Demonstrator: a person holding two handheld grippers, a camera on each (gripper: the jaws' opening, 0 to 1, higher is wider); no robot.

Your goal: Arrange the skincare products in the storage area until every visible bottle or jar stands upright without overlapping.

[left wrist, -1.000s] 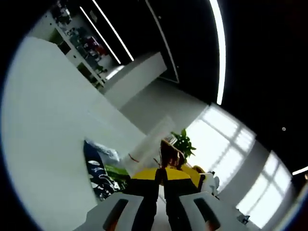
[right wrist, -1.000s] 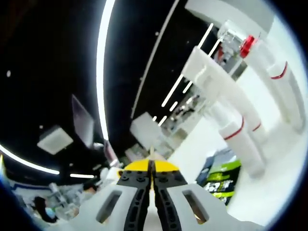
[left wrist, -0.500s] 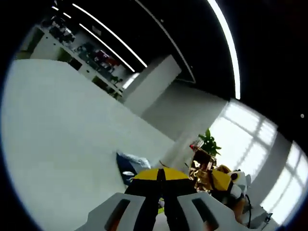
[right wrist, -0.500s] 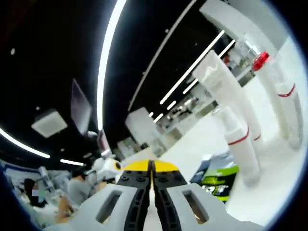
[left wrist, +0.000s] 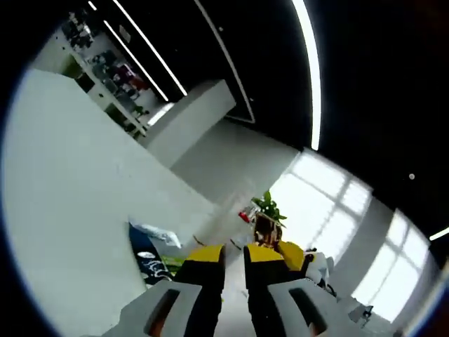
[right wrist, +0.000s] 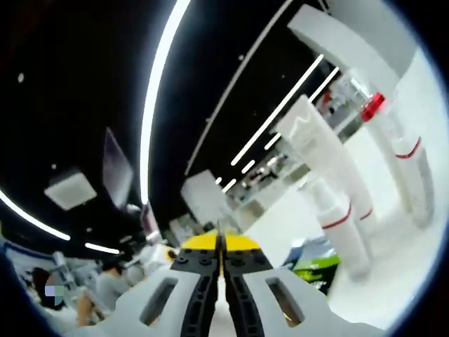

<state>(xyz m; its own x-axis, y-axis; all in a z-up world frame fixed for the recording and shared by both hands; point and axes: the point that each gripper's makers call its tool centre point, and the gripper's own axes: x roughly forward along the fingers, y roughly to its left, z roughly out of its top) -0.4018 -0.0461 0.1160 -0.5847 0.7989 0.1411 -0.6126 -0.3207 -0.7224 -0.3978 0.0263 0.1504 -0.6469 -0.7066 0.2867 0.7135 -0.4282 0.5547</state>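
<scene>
Left gripper (left wrist: 234, 256): jaws slightly parted, nothing held. Right gripper (right wrist: 219, 247): jaws pressed together, nothing held. White tubes (right wrist: 335, 210) seen standing at 3 o'clock in right gripper view. Right jaws best opened before approach; tubes gripped mid-body.

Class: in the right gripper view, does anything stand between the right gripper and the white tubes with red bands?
Nothing visible does. The right gripper, jaws closed and empty, points past the white tubes, which stand off to its right on the white surface with open space between.
</scene>
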